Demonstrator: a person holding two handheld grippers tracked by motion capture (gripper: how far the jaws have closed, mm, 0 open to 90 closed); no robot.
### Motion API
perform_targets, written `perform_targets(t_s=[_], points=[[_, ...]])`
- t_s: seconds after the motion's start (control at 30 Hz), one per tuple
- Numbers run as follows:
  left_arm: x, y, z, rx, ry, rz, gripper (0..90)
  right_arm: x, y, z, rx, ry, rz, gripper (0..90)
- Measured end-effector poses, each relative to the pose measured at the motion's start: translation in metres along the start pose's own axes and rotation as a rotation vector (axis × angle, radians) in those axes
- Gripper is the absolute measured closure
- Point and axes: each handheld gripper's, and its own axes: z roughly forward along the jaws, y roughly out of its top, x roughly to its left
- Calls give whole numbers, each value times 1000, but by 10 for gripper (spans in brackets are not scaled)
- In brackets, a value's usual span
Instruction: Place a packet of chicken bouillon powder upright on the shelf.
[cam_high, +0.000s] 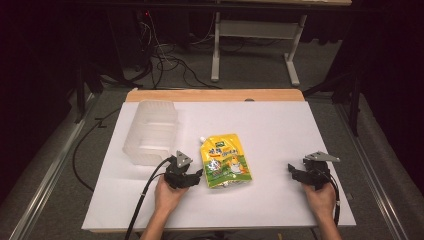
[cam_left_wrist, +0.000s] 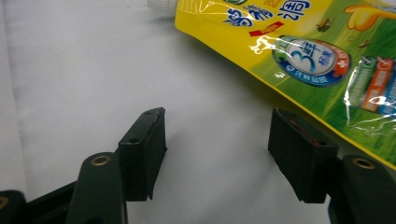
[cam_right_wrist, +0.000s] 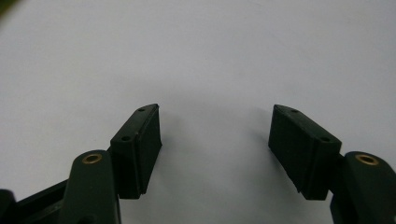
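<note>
Yellow spouted pouch (cam_high: 225, 161) lies flat on the white sheet (cam_high: 270, 130) covering my table, a little left of the middle, printed face up. Its white screw cap (cam_high: 202, 140) points away from me and to the left, and the lower half of the print is green with small coloured badges. In the high view, my left gripper (cam_high: 196, 176) rests on the sheet just beside the pouch's near left corner, held in my left hand (cam_high: 169, 194). Looking along that gripper, its two black jaws stand wide apart with nothing between them but bare white sheet; the pouch's yellow edge (cam_left_wrist: 299, 51) runs just beyond the right-hand jaw, close to it, though I cannot tell whether they touch. My right gripper (cam_high: 292, 171) sits well apart from the pouch, near the right edge of the sheet, held in my right hand (cam_high: 321, 197). Its jaws are also spread wide and hold nothing, with only plain white surface (cam_right_wrist: 205, 60) ahead of them. A clear plastic bin (cam_high: 150, 131) stands at the far left of the sheet, beyond my left gripper, with nothing visible inside.
</note>
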Motion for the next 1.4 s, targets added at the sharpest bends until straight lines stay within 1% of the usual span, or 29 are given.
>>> perform_targets(t_s=[0.07,0.1,0.13,0.2,0.37,0.47,0.5,0.53,0.57,0.6,0.67,0.73,0.8,0.83,0.87,0.93,1.03,1.07,1.1,1.17,1.23,1.27,1.33,1.37,1.4], points=[[0,1,-4,-19,-1,-3,366,0,0,0,0,0,0,346],[0,1,-4,-19,-1,-3,358,0,0,0,0,0,0,346],[2,2,-7,-20,-5,-15,355,0,0,0,0,0,0,346],[3,3,-8,-18,-12,-22,347,0,0,0,0,0,-1,347],[4,3,-8,-19,-17,-38,326,0,0,0,0,0,-1,347],[4,4,-8,-18,-30,-60,309,0,0,0,0,0,-1,348],[4,4,-8,-18,-30,-60,302,0,0,0,0,0,-1,348],[5,5,-10,-23,-41,-79,296,0,0,0,0,0,-1,348],[5,5,-10,-23,-41,-79,289,0,0,0,0,0,-1,348],[6,6,-10,-19,-59,-96,283,0,0,0,0,1,-1,348],[7,7,-9,-11,-79,-113,279,0,0,0,0,0,-1,348],[7,7,-9,-6,-85,-119,265,0,0,0,0,0,-3,351],[8,8,-10,2,-99,-145,253,1,0,0,-1,0,-5,352],[8,8,-10,2,-99,-145,246,1,0,0,-1,0,-5,352],[8,10,-11,8,-111,-169,236,1,0,0,-4,-1,-8,354],[9,12,-11,19,-113,-182,225,0,0,0,-4,0,-12,354],[7,16,-12,32,-111,-178,211,1,0,0,-4,1,-9,355],[6,19,-11,37,-115,-185,203,1,0,0,-4,0,-11,356],[5,23,-10,41,-125,-204,195,1,0,0,-2,-1,-11,356],[5,28,-9,54,-138,-223,180,1,0,0,-5,-1,-11,355],[5,30,-8,60,-141,-229,164,1,0,0,-5,-2,-14,355],[4,35,-7,66,-144,-236,160,2,0,0,-5,-3,-16,356],[5,38,-6,74,-148,-252,147,2,0,-1,-6,-6,-20,358],[5,38,-6,74,-148,-252,146,2,0,-1,-6,-6,-20,358],[4,40,-5,87,-140,-251,145,2,0,-1,-6,-6,-24,359]])
